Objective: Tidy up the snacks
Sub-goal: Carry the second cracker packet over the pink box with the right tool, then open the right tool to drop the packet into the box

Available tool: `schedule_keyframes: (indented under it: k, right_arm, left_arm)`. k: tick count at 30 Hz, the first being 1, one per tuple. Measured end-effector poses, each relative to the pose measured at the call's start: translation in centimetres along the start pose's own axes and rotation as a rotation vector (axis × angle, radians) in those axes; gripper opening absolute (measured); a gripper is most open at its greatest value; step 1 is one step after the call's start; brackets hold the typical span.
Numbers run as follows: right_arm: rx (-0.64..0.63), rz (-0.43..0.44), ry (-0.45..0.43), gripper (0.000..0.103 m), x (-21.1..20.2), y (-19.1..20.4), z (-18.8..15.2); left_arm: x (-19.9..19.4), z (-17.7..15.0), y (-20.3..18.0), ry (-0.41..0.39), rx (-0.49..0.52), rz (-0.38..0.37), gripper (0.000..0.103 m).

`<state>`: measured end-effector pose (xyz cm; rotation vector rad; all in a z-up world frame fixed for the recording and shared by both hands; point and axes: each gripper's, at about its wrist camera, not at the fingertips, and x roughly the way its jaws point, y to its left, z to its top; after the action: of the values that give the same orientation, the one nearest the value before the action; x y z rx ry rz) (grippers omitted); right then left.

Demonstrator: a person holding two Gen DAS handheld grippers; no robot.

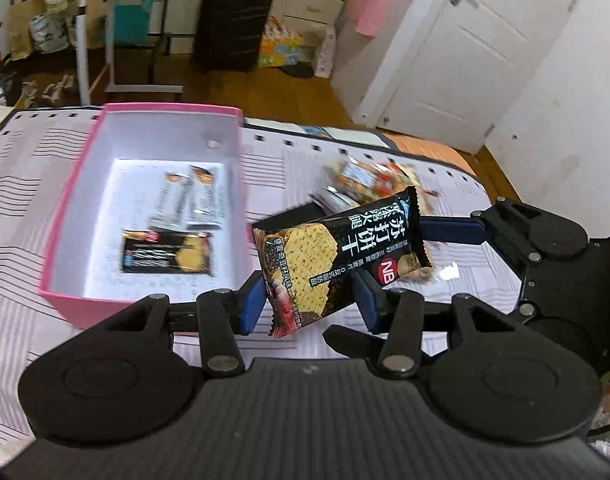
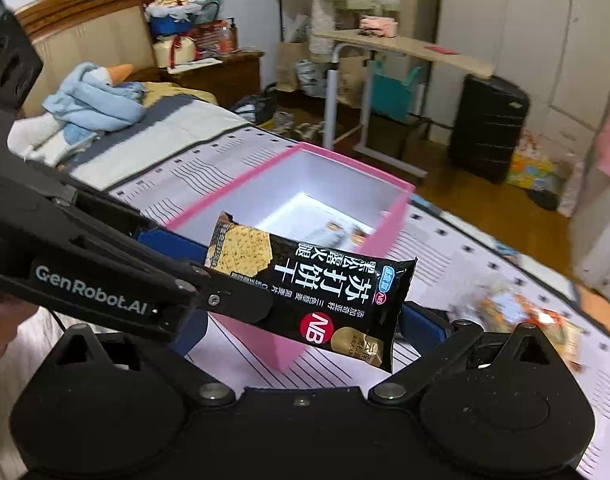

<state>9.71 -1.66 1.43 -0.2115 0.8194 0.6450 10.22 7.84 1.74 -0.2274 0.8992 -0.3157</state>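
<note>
Pink box [image 1: 153, 216] on your bed [image 1: 25, 208], loose snacks [image 1: 369, 178] beside it, both your tongs tilted down, left tongs [image 1: 309, 300] and right tongs [image 2: 301, 320] pinching one cracker packet [image 1: 337, 256].

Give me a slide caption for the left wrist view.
Left gripper holds a black cracker packet beside the pink box.

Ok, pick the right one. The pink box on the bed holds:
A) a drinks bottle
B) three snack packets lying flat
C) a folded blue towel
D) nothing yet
B: the left wrist view shows two pale packets and one black packet lying on the floor of the pink box.
</note>
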Motion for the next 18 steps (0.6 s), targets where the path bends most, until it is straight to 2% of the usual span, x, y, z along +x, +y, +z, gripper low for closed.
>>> schedule_keyframes:
  k: [2, 6, 9, 13, 18]
  right_arm:
    - [0.068, 0.051, 0.007, 0.102, 2.1, -0.7, 0.6]
    - [0.167, 0.121, 0.046, 0.093, 6.4, -1.8, 0.9]
    - [0.206, 0.141, 0.079, 0.090, 9.1, -1.7, 1.0]
    - [0.234, 0.144, 0.111, 0.090, 11.1, -0.9, 1.2]
    - [0.167, 0.084, 0.127, 0.091, 12.4, 0.3, 1.4]
  left_arm:
    - [0.1, 0.4, 1.9, 0.004, -0.040, 0.005, 0.046]
    - [1.6, 1.2, 6.6, 0.021, -0.164, 0.003, 0.048]
    - [3.1, 1.6, 9.2, 0.023, -0.203, 0.053, 0.048]
    - [5.1, 1.4, 11.6, 0.032, -0.235, 0.109, 0.048]
    - [6.9, 1.1, 13.7, 0.049, -0.258, 0.148, 0.048]
